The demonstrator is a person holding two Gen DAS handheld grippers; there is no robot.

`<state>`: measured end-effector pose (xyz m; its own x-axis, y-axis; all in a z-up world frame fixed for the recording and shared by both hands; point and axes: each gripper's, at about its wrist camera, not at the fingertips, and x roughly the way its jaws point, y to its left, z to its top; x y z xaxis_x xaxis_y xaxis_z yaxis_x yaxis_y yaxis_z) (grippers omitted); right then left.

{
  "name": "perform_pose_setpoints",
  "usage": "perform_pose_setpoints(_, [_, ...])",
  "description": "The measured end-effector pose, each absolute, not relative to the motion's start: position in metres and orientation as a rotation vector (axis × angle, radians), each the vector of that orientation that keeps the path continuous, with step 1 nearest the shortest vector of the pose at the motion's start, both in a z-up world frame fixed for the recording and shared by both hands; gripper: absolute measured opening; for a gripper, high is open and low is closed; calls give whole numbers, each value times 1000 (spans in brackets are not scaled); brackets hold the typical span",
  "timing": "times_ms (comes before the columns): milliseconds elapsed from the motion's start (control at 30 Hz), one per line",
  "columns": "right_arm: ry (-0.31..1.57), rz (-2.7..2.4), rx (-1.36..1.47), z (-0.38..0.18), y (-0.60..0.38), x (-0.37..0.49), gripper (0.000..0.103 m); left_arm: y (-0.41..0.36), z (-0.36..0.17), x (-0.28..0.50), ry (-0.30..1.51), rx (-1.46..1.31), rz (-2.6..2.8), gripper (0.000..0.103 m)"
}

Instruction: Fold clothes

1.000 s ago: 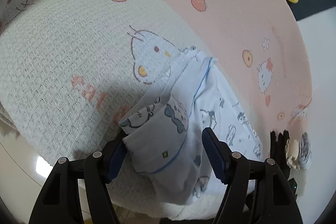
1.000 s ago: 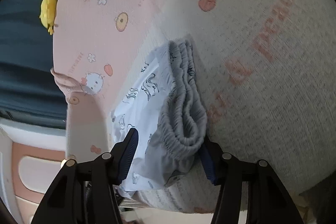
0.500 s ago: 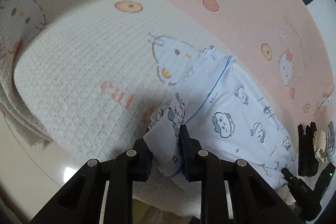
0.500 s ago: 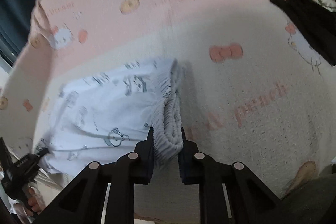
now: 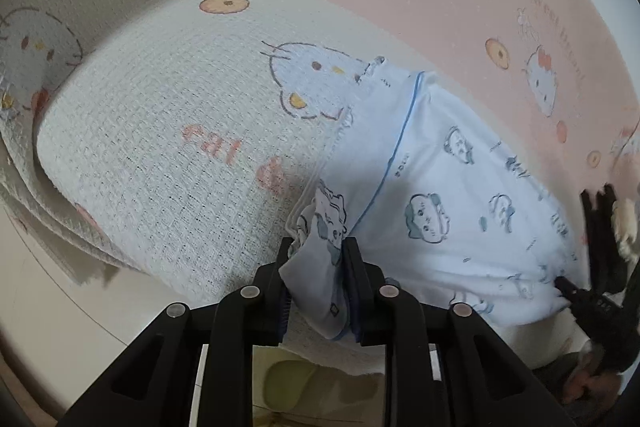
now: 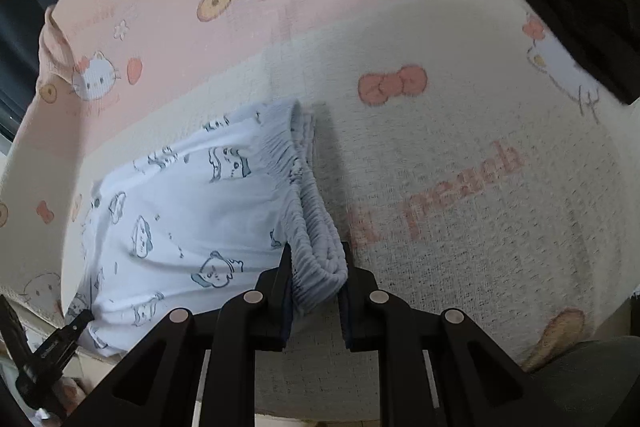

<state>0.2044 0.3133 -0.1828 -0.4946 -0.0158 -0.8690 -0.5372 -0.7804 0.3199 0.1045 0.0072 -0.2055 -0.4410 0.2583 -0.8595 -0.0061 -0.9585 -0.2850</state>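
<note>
Left wrist view: left gripper [image 5: 316, 283] pinches the pants [image 5: 452, 195] hem; right gripper [image 6: 316, 275] clamps the waistband [image 6: 308, 203]. Ends gripped, fold not made yet.

Pale blue shorts [image 5: 460, 195] carried navy cartoon prints; the blanket [image 5: 168, 131] beyond the black tongs was cream and pink.

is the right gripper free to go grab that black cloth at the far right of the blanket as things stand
Probably not yet. The right gripper is shut on the waistband of the pale blue shorts. The black cloth lies bare on the blanket with nothing between, but the shorts would drag along unless released.
</note>
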Motion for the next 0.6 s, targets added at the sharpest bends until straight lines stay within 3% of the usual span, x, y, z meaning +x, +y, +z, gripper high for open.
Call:
perform_pose_setpoints(100, [824, 2347, -1373, -184, 312, 205, 16, 4, -207, 97, -444, -1597, 2475, 22])
perform_pose_setpoints(233, [847, 2379, -1378, -184, 314, 207, 25, -11, -210, 84, -656, -1673, 2355, 25])
perform_pose_setpoints(300, [853, 2394, -1391, -183, 313, 209, 31, -15, -212, 79, -739, -1727, 2279, 32])
perform_pose_setpoints(367, [842, 2396, -1412, -181, 312, 210, 43, -17, -211, 75, -787, -1770, 2211, 47])
perform_pose_setpoints(433, [851, 2393, -1428, -179, 307, 212, 47, -18, -209, 74, -839, -1790, 2163, 63])
perform_pose_setpoints(600, [831, 2369, -1450, -170, 300, 215, 55, -19, -204, 81, -868, -1803, 2139, 65])
